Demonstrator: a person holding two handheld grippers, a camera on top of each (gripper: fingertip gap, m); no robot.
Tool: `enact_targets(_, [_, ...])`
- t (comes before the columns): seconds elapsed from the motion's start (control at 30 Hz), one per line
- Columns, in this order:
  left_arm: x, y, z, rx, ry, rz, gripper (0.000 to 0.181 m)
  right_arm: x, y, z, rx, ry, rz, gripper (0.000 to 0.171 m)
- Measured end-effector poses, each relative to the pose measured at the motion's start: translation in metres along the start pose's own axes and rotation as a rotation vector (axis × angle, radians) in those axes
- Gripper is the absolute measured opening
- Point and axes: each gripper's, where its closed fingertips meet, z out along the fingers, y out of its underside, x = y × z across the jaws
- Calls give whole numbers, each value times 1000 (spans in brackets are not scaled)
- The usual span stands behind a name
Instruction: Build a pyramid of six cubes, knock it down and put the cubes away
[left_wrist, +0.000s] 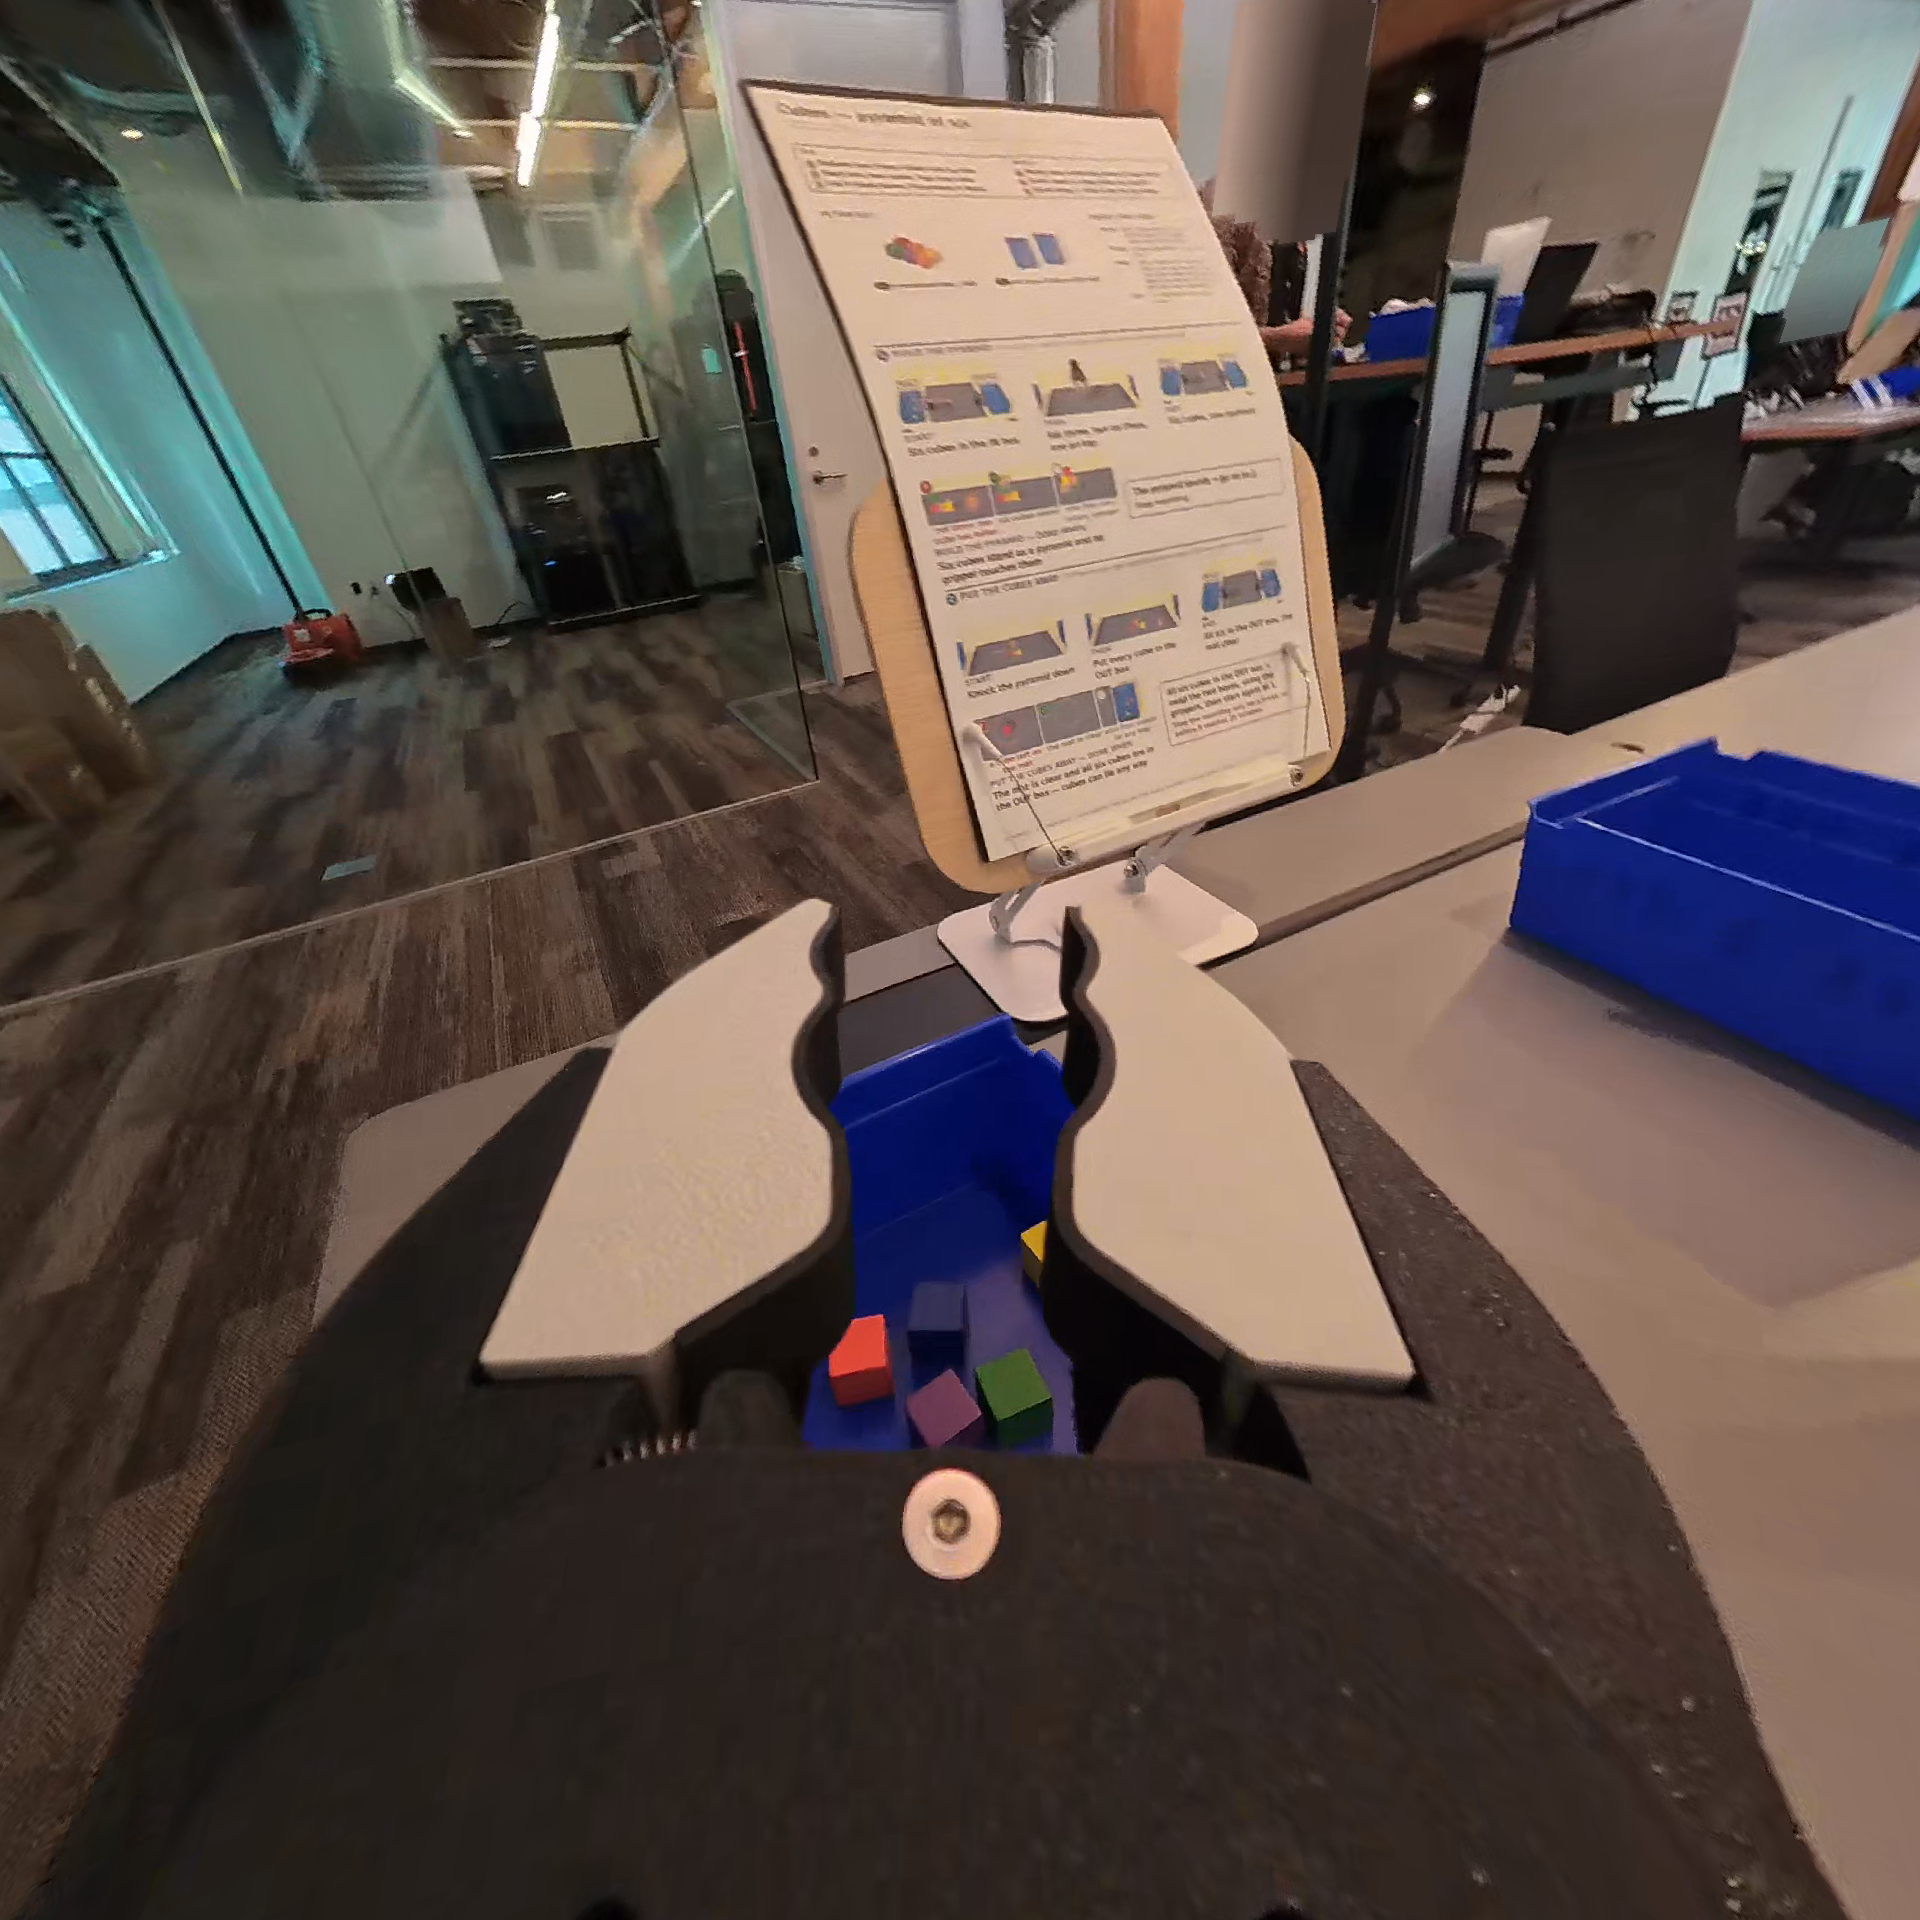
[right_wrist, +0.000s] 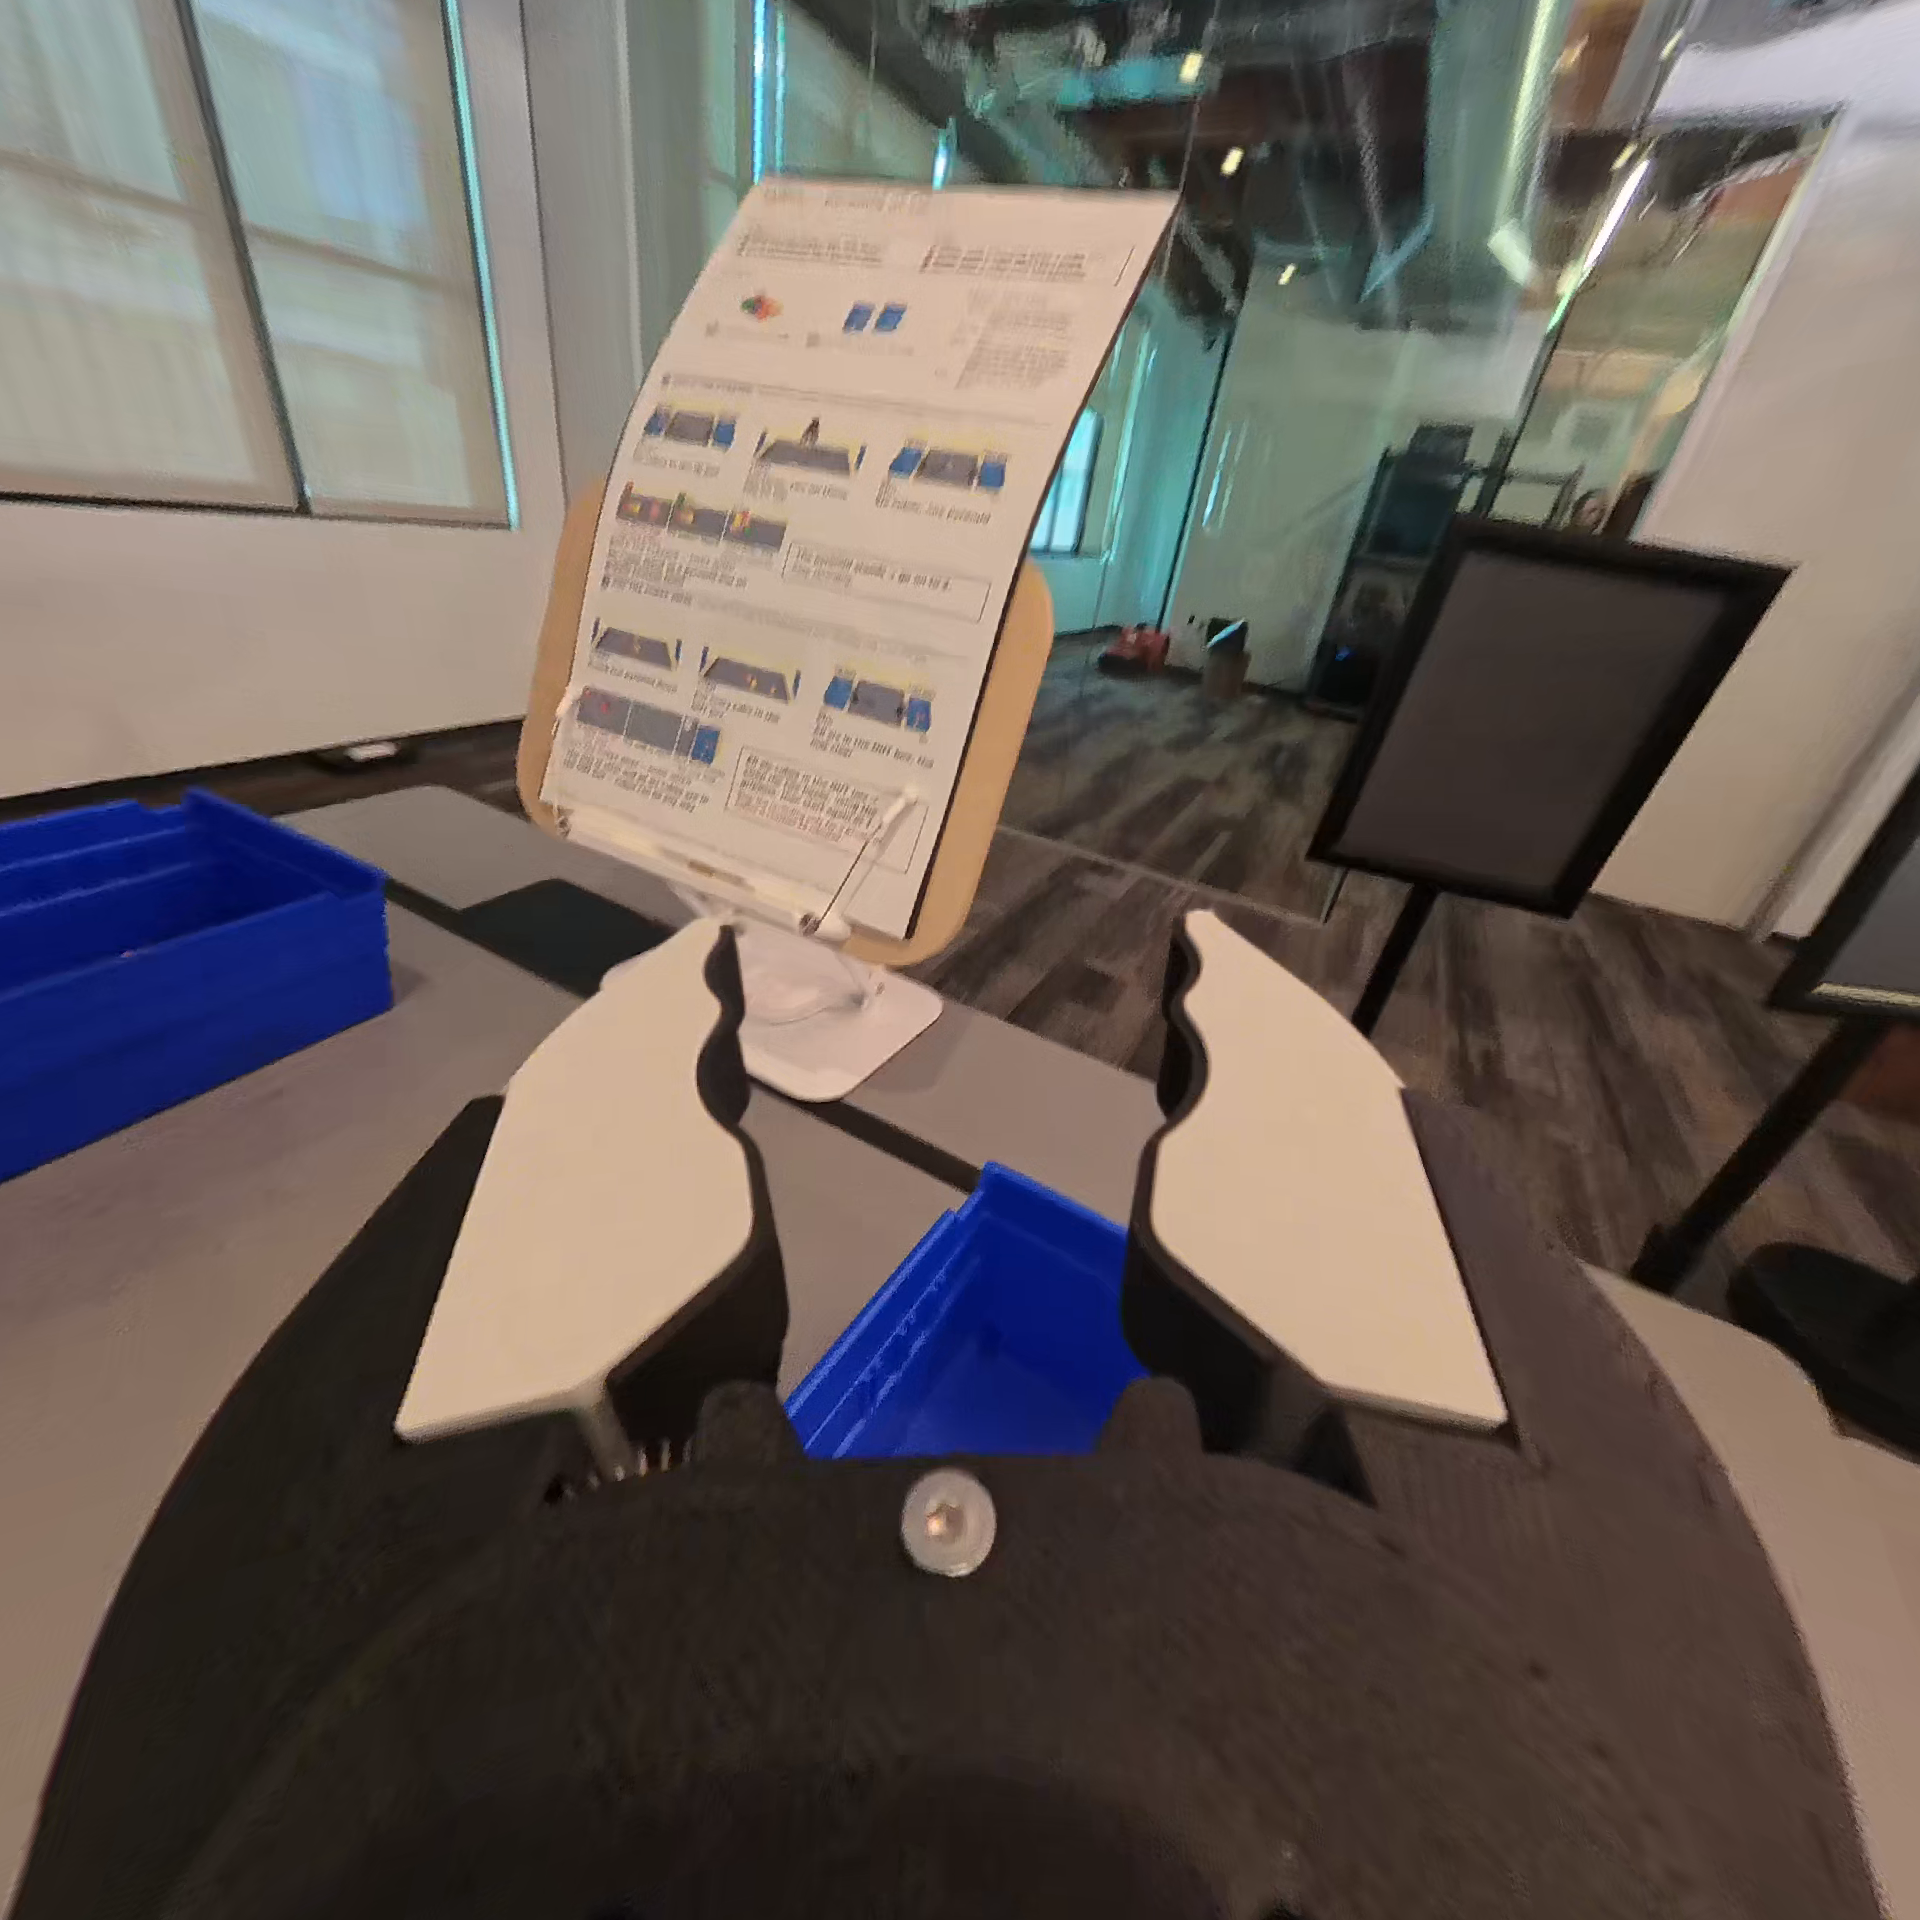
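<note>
My left gripper (left_wrist: 948, 1023) hangs with its fingers apart and nothing between them, directly above a blue box (left_wrist: 940, 1127) at the near left of the grey table (left_wrist: 1455, 1143). In that box I count an orange cube (left_wrist: 860, 1358), a dark blue cube (left_wrist: 935, 1320), a purple cube (left_wrist: 943, 1407), a green cube (left_wrist: 1015, 1395) and the corner of a yellow cube (left_wrist: 1034, 1247); a sixth I cannot find, the fingers hiding much of the floor of the box. My right gripper (right_wrist: 951, 1023) is likewise spread and empty, over the second blue box (right_wrist: 977, 1340), whose inside appears bare as far as it shows. I judge no pyramid begun: the next move calls for lowering the left fingers squarely onto one cube. Beyond stands an instruction sheet (left_wrist: 1049, 468) on a stand; the right view is blurred.
</note>
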Motion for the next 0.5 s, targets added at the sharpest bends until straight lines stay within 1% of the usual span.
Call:
enact_targets(0.07, [11,-2,4,9,48,5,34,-2,9,5,-40,-16,5,78])
enact_targets(0.13, [19,-8,7,35,72,2,30,0,5,6,-8,11,-25,72])
enact_targets(0.2, [26,-11,9,46,81,11,27,-1,-2,5,25,23,-49,69])
enact_targets(0.23, [29,-6,11,9,92,21,26,-1,-4,3,33,27,-58,68])
enact_targets(0.33, [28,27,12,-215,60,143,15,0,-7,1,31,37,-73,66])
enact_targets(0.4, [20,45,9,-334,-6,237,17,0,-7,0,26,40,-73,63])
enact_targets(0.5, [15,63,7,-451,-35,259,15,-1,-8,0,30,28,-61,61])
